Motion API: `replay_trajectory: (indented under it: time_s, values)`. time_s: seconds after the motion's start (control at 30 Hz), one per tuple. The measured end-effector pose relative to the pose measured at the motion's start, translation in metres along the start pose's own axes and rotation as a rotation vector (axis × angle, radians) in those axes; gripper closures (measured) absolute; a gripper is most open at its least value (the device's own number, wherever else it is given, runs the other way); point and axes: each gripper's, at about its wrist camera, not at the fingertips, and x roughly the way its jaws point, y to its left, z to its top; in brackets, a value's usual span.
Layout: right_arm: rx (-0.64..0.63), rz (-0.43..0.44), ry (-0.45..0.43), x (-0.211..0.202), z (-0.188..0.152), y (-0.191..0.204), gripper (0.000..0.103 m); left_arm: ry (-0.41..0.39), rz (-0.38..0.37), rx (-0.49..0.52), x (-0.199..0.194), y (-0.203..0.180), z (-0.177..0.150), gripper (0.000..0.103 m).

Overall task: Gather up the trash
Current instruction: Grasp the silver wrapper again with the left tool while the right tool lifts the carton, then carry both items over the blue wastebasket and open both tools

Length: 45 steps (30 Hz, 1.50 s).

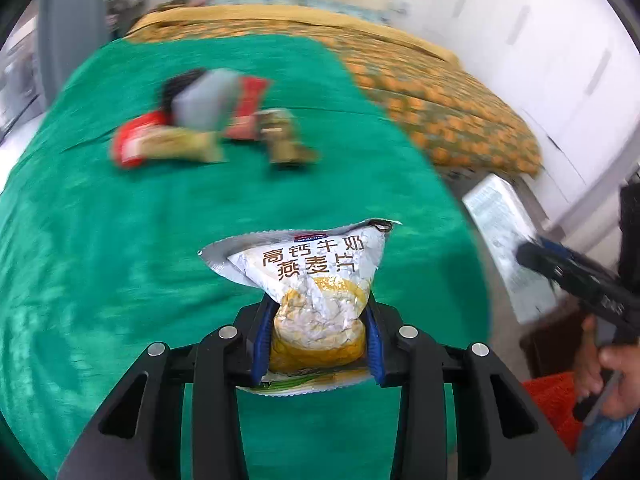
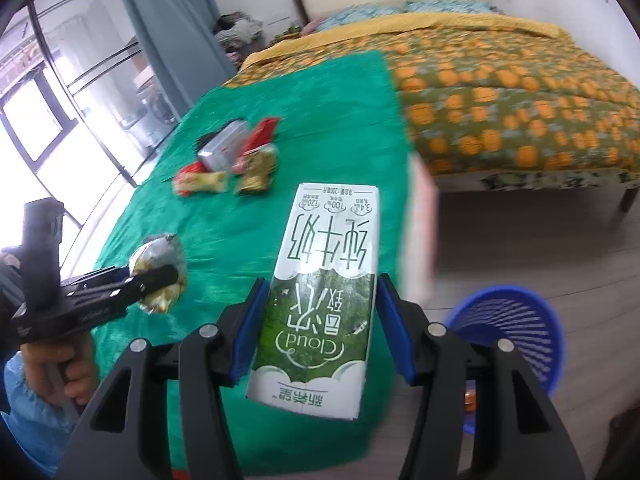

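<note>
Your left claw (image 1: 318, 332) pointed down, pinching a crinkly packet (image 1: 316, 280) marked 高钙牛奶燕麦片 over the green cloth (image 1: 120, 260). Your right claw (image 2: 320, 324) squeezed a "Cloud" milk carton (image 2: 324, 292) at the cloth's right edge, near the blue basket (image 2: 516, 320).

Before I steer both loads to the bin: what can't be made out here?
- Blue bin, right wrist view: inside hidden by its wall and the right tongs.
- Trash pile, left wrist view: motion-blurred, labels unreadable.
- Milk carton: bottom hidden.
- Oatmeal packet: lower end covered by the left tongs.
</note>
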Motion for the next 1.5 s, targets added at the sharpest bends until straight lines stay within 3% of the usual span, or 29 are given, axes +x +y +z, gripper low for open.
replay_trajectory:
  time_s: [0.27, 0.5, 0.93, 1.0, 1.03, 1.17, 1.33, 1.5]
  values:
    - [0.069, -0.188, -0.028, -0.031, -0.010, -0.101, 0.049, 0.065, -0.136, 0.114, 0.048, -0.113, 0.007, 0.066]
    - [0.171, -0.259, -0.002, -0.022, -0.031, -0.169, 0.049, 0.156, -0.181, 0.182, 0.116, -0.199, 0.003, 0.065]
    - [0.361, -0.233, -0.009, -0.014, -0.058, -0.249, 0.047, 0.248, -0.177, 0.233, 0.210, -0.255, 0.000, 0.060]
    - [0.382, -0.212, -0.015, -0.012, -0.060, -0.255, 0.020, 0.258, -0.177, 0.224, 0.224, -0.256, 0.003, 0.049]
    - [0.393, -0.210, -0.018, -0.012, -0.061, -0.258, 0.020, 0.261, -0.175, 0.218, 0.228, -0.256, 0.004, 0.045]
    - [0.399, -0.213, -0.044, -0.022, -0.058, -0.256, 0.020, 0.219, -0.176, 0.209, 0.217, -0.256, 0.013, 0.034]
    - [0.361, -0.261, -0.085, -0.035, -0.047, -0.243, 0.017, 0.106, -0.190, 0.247, 0.164, -0.257, 0.023, 0.022]
    - [0.271, -0.320, -0.107, -0.038, -0.041, -0.213, 0.015, 0.018, -0.170, 0.266, 0.109, -0.231, 0.013, 0.013]
